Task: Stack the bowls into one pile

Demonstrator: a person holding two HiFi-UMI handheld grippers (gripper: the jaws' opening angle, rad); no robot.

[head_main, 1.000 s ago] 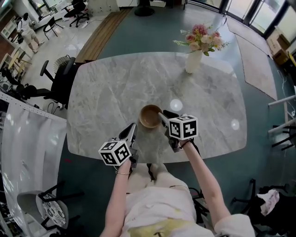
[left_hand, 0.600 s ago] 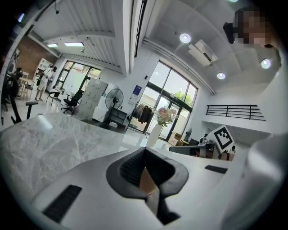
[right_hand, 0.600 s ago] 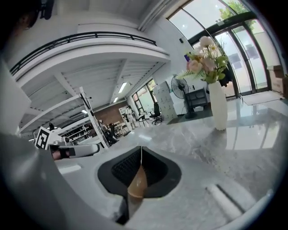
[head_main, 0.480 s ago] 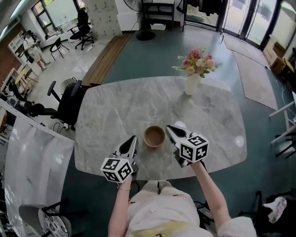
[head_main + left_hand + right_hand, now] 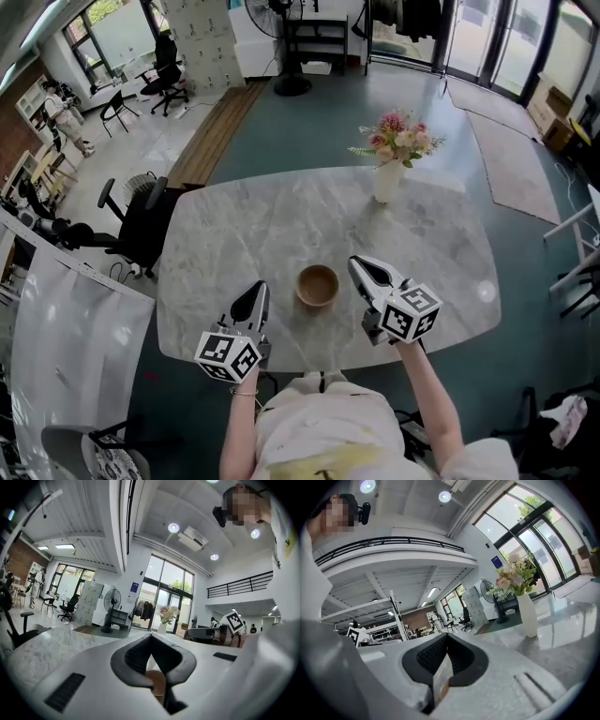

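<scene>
A brown wooden bowl (image 5: pixel 317 285) stands upright on the marble table (image 5: pixel 234 234), near its front edge. From above I cannot tell whether more bowls are nested in it. My left gripper (image 5: pixel 259 287) hovers to the bowl's left, apart from it, its jaws shut and empty. To the bowl's right my right gripper (image 5: pixel 355 262) is also shut, holding nothing. In the left gripper view the left gripper (image 5: pixel 150 635) has its tips together, and the bowl (image 5: pixel 157 686) shows through the gap below them. The right gripper (image 5: pixel 446 635) is closed too, pointing across the table.
A white vase of pink flowers (image 5: pixel 386 178) stands at the table's far side, right of centre, also in the right gripper view as the vase (image 5: pixel 528 613). A black office chair (image 5: pixel 141 225) sits by the table's left edge. The person's lap is just below the front edge.
The right gripper, which was at the bowl's rim, has come off it. Both grippers have risen and drawn apart from the bowl, which stays on the table.
</scene>
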